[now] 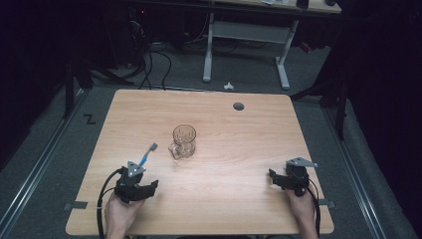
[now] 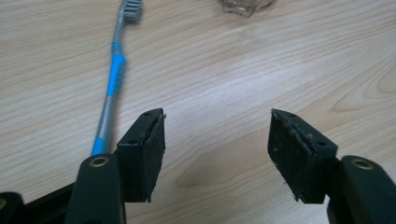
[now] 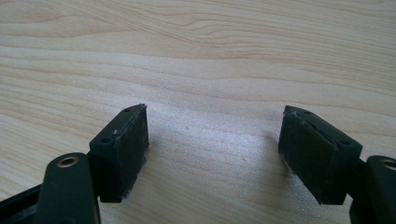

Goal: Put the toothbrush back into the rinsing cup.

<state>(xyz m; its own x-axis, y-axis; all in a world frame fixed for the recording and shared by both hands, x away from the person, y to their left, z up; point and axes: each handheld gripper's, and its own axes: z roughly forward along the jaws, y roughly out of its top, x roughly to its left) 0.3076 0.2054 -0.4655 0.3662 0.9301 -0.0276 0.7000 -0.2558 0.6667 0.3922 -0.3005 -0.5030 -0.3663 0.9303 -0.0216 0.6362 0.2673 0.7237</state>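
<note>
Bare wooden table (image 1: 234, 149) — my left gripper (image 2: 217, 140) gapes empty beside the toothbrush (image 2: 113, 79); next, straddle its handle.

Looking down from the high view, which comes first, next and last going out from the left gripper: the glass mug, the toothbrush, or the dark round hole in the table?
1. Toothbrush, just beyond the left gripper.
2. Glass mug, mid-table.
3. Dark round hole, near the far edge.

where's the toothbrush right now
In the high view the toothbrush lies flat on the table, left of centre, between the glass mug and the left gripper. In the left gripper view it lies just outside that gripper's open fingers.
</note>
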